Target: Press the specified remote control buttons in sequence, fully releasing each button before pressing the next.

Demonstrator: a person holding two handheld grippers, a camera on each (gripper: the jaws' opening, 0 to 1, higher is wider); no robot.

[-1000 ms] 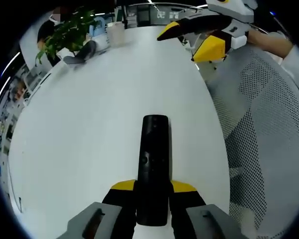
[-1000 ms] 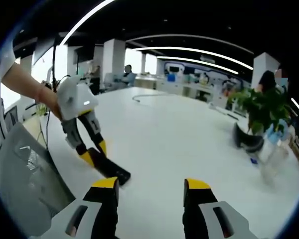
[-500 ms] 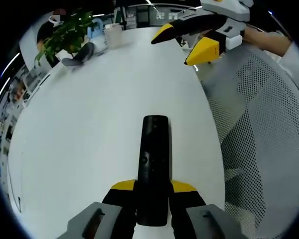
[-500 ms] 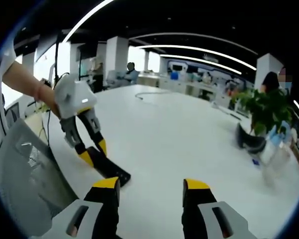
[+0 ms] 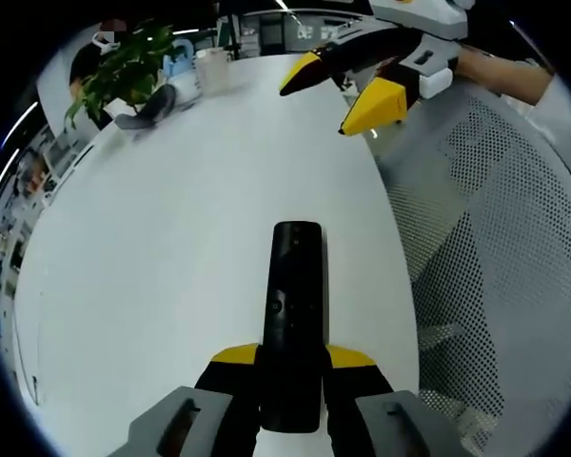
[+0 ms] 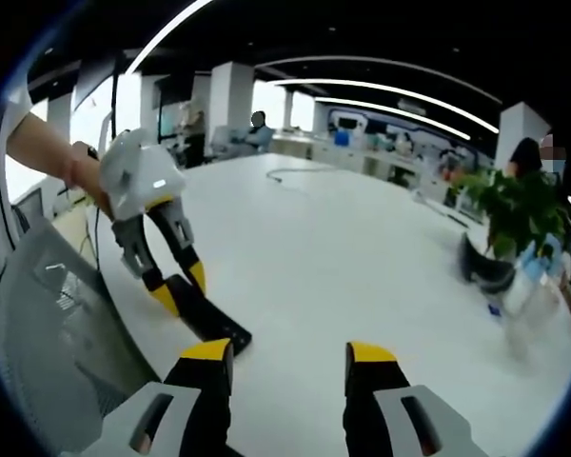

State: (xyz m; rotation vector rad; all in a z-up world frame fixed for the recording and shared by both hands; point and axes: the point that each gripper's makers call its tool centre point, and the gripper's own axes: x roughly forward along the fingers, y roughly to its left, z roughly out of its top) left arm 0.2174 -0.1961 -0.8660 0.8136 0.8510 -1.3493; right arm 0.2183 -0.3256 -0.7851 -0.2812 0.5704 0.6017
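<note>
Remote control (image 5: 296,314): lies flat on the white surface (image 5: 171,228), near edge.
Left gripper (image 5: 295,367): fingers clamped on the remote's near end.
Right gripper (image 6: 287,354): fingers apart, holding nothing, above the surface.

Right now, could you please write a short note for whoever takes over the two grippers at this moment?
Left gripper: shut on the black remote, held over the white table near its edge.
Right gripper: open, empty, raised above the table, apart from the remote.
Potted plant stands on the far side.
Done: remote is gripped and steady.
Left: no button press under way; bring the right gripper to the buttons, press each in order, releasing fully between presses.
</note>
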